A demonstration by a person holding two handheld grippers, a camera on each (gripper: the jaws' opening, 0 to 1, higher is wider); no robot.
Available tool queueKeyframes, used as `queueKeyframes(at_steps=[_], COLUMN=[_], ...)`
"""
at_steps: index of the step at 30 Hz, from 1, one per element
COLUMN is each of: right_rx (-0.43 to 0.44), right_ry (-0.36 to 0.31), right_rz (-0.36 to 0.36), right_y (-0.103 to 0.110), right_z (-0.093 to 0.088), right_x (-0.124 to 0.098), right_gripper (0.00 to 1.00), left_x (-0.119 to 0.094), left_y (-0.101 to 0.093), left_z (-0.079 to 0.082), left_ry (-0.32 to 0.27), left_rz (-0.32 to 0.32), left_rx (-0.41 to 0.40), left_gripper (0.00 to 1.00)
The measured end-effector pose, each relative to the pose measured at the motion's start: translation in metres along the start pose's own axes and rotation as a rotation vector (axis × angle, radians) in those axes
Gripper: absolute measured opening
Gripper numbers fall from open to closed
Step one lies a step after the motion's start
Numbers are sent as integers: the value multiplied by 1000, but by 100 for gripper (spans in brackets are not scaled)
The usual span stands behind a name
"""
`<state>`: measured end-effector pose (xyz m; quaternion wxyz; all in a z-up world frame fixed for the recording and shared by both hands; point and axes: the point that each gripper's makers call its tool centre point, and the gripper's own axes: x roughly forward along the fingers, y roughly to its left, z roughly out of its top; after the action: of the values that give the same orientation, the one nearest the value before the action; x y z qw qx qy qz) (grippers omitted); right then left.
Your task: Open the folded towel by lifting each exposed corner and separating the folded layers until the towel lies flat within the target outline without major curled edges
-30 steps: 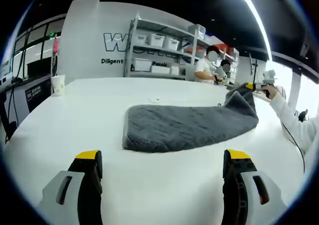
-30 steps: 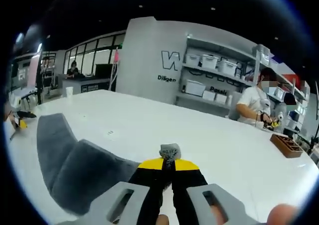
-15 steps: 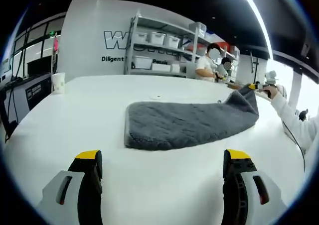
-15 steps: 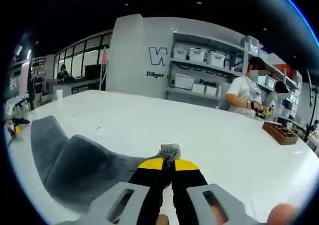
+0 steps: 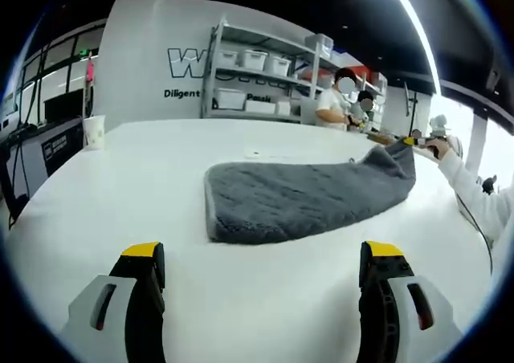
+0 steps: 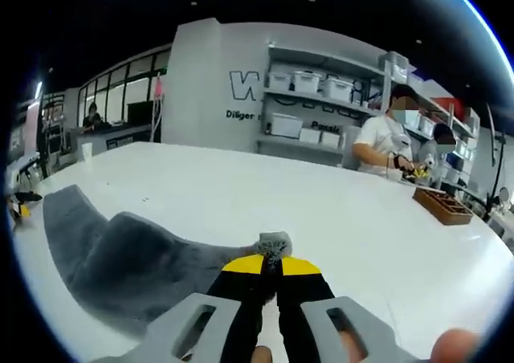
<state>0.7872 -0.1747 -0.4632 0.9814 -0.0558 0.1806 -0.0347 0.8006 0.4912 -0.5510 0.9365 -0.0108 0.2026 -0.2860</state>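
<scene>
A: What should the right gripper mind while it draws the layer out?

B: Its jaws are pressed together on a corner of the grey towel, a tuft of pile poking out past the yellow tips. Judging by the task, the corner wants carrying outward and low, so the top layer peels off the one beneath rather than dragging the whole cloth. It should be let go only once the fabric is laid out taut, or the edge will likely curl back.

A: And the left gripper?

B: Its jaws stand wide apart, holding nothing, poised above the white table short of the towel's near edge. It looks well placed to pin or lift the nearer corner if the cloth starts sliding.

A: How does the towel look?

B: Dark grey, thick and plush. It lies in the middle of the table, mostly flat, with a rounded doubled edge at its near left side and its far right corner raised toward the right gripper. No outline can be made out on the tabletop.
</scene>
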Motion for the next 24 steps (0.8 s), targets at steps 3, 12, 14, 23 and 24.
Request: queueKeyframes(at_steps=[3,12,14,23,24], right_rx=[6,63,69,99,106], right_ry=[6,52,56,90,92], right_rz=[-12,-66,-75,-141,-143], right_y=[-6,-25,-29,-53,-54], right_z=[-3,-21,-23,-39,-41], right_x=[-1,-4,-5,-12,-13], right_gripper=[0,0,0,0,0], left_x=[0,1,2,2,2], left_y=[-1,-1,-1,-1,-1], left_z=[-1,-2,-2,-2,-2], left_ry=[1,6,6,8,8], left_rz=[-1,1,2,3,3], left_rx=[-1,-2,-3,-2,-3], left_gripper=[100,100,100,100,100])
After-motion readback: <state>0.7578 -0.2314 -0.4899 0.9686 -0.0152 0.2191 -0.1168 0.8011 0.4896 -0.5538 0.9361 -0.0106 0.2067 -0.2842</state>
